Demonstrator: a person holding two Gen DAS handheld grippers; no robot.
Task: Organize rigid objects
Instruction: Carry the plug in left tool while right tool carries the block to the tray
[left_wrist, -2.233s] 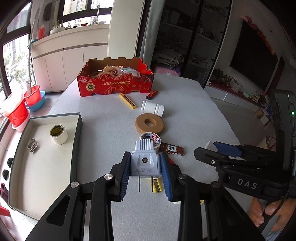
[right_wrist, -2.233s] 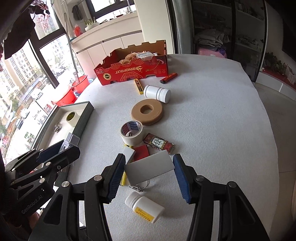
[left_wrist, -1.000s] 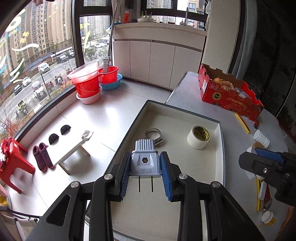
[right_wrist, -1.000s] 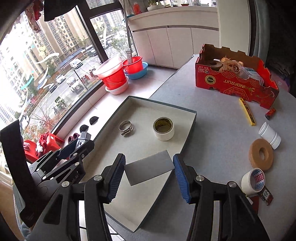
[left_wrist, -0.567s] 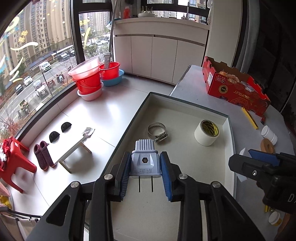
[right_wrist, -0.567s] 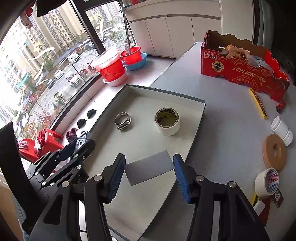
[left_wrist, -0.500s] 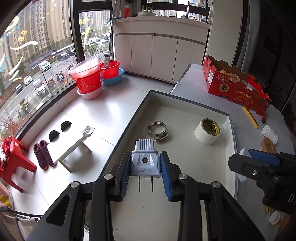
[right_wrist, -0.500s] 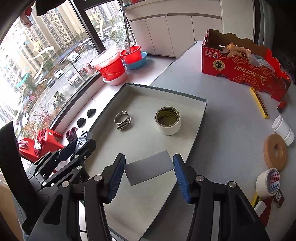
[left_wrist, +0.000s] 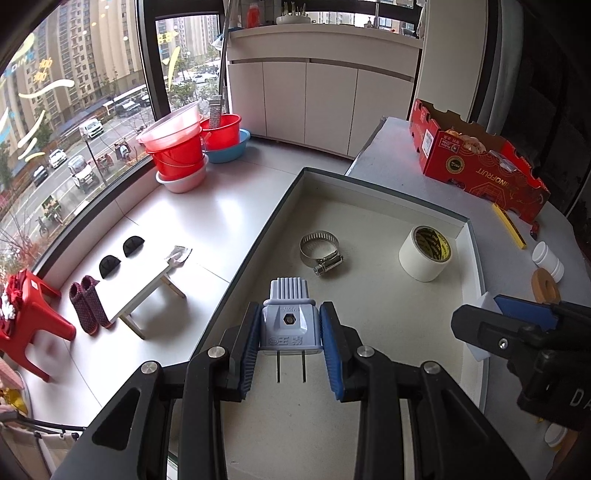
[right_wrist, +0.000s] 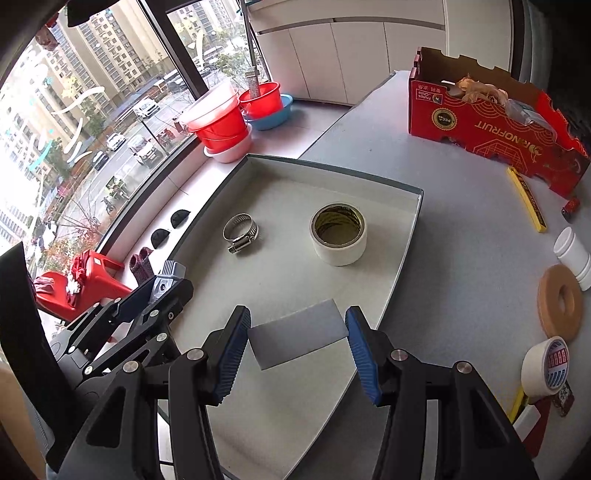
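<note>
Grey plug (left_wrist: 290, 325), pinched by your left gripper (left_wrist: 290, 345): lower it onto bare tray (left_wrist: 388, 365) floor, clear of the hose clamp (left_wrist: 321, 251). Right gripper (right_wrist: 297, 341) pinches a grey card (right_wrist: 297, 339); set that beside it.

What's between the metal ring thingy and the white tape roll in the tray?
Nothing: only bare tray floor separates the hose clamp from the tape roll, as both wrist views show.

Two handheld black plastic grippers, the left gripper (left_wrist: 290, 341) and the right gripper (right_wrist: 297, 341), carry ribbed blue rubber finger pads (left_wrist: 330, 345), round silver screws (left_wrist: 364, 351) and partly visible white lettering (left_wrist: 580, 398).
</note>
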